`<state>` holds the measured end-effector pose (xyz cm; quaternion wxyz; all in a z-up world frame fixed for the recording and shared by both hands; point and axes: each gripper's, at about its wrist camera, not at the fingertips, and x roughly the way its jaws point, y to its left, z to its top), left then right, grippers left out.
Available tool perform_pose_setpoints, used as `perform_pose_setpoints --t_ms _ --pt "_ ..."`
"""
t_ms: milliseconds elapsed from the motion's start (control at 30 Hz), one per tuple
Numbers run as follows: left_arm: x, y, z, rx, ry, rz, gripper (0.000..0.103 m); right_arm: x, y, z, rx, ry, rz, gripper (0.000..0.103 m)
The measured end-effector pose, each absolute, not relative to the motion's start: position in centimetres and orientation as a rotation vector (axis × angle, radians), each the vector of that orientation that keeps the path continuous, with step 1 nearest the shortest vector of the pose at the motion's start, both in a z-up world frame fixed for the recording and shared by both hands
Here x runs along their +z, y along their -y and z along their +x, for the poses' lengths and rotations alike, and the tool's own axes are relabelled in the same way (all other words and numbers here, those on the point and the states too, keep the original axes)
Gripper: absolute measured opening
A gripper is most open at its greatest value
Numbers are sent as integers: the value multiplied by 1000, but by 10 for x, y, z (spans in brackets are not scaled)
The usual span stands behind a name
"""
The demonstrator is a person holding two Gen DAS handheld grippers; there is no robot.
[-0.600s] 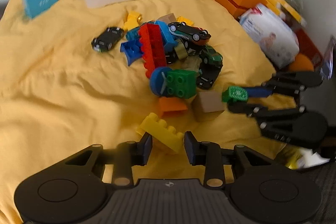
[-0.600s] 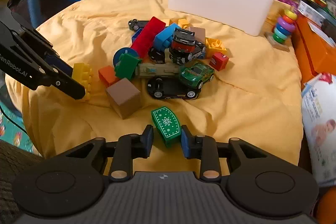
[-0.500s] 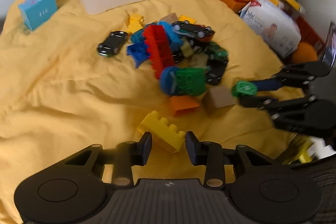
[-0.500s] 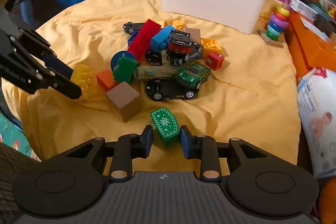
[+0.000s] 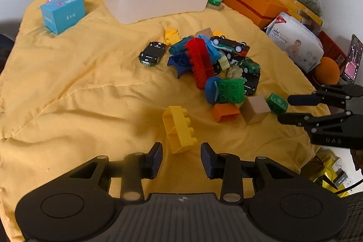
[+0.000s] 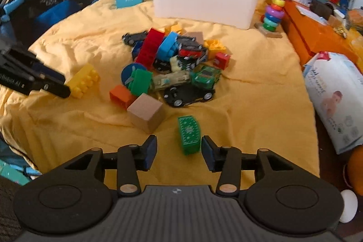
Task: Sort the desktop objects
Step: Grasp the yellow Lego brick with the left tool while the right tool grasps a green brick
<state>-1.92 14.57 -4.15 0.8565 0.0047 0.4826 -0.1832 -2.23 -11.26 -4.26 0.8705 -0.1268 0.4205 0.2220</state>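
Left gripper [image 5: 181, 157], jaws apart, yellow studded plastic brick [image 5: 179, 129] lying loose between them on the yellow cloth [image 5: 79, 83]; right gripper [image 6: 179, 152], jaws apart around a green patterned block [image 6: 189, 134]; no readable labels on either

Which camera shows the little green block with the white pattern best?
The right wrist view. There the green patterned block lies close and sharp on the yellow cloth, just ahead of the right claw, with its white pattern clear. In the left wrist view it is small, off to the side beside the wooden cube.
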Motion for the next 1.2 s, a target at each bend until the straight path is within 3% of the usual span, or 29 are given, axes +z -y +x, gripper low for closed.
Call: perform_pose_setpoints --t_ms 600,700,733,900,1067,1133,1200 --pt "-29 -80 -47 -70 -983 140 54 -34 137 -10 713 -814 -269 52" --pt "-29 -75 -51 -18 -958 183 54 -36 141 -6 722 -832 -259 47" --pt "-30 -73 -51 -14 -951 194 54 -36 142 -6 733 -836 -254 40" --pt "-28 -65 -42 -33 -944 169 54 -34 145 -9 745 -828 -249 39" --pt "-38 -47 -25 -71 -916 265 48 -32 152 0 717 -856 -167 34" --pt "-47 -45 -21 -86 -931 315 37 -32 155 8 692 -880 -105 30" --pt "-53 -47 -22 -85 -914 363 37 -33 155 12 658 -891 -76 29"
